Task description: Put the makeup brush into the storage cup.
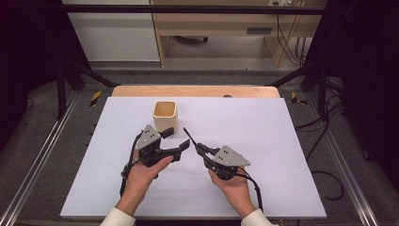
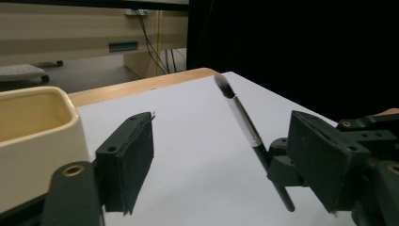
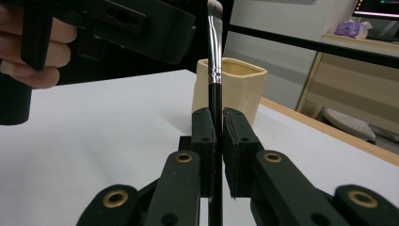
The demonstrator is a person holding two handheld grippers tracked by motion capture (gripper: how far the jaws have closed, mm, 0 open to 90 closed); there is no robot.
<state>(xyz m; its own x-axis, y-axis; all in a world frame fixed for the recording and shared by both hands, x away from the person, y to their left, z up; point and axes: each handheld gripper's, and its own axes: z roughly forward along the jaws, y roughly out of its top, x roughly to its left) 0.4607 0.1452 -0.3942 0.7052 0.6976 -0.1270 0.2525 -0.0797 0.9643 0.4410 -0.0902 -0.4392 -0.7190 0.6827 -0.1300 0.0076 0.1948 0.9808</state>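
Cream cup (image 1: 164,116) stands just beyond left gripper (image 1: 175,143), beside brush (image 1: 191,138).

Bright table, dark surroundings

From above my white table (image 1: 263,141) is evenly lit, with soft faint shadows and black side margins. My right view is sharp on the brush (image 3: 214,70); my left view is dimmer and the cup (image 2: 33,132) looks soft.

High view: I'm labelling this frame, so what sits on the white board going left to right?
Left gripper, open → brush → right gripper, shut on the brush. The cup stands farther back, above the left gripper, so it has no clear slot.
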